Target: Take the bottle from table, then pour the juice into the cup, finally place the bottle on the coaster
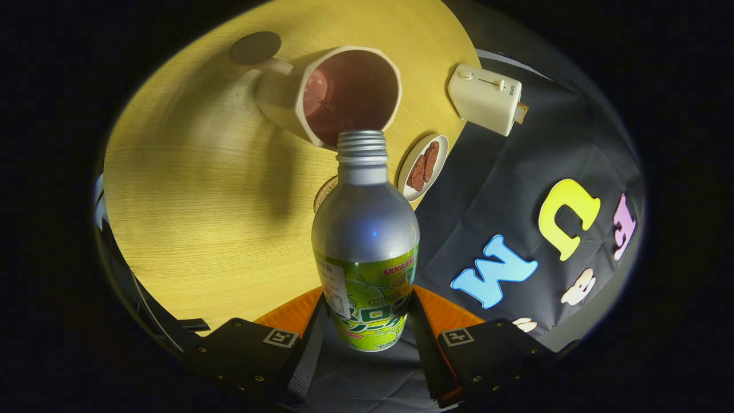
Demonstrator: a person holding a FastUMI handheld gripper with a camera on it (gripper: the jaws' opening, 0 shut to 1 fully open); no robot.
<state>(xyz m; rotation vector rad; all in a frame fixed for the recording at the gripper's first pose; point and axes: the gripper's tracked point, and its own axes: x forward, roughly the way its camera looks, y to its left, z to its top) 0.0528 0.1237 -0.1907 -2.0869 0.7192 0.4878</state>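
Silver bottle (365, 229), green label, uncapped, clamped in tool (367, 327); mouth at cup (344, 94) rim.

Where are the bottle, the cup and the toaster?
bottle (365, 229): gripper view, bare metal shoulder.
cup (281, 100): gripper view, outer wall near handle.
toaster (484, 103): gripper view, front face.

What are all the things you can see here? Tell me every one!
bottle: one, silver with a green label, cap off, between the tool's fingers, mouth tipped at the cup
cup: one, cream with a dark inside, just beyond the bottle's mouth
coaster: one, dark and round, beyond the cup's handle
plate: one, white, holding two brown pieces, beside the bottle's neck
toaster: one, cream, at the table's edge
table: one, yellow wood
tool: one, both fingers pressed on the bottle
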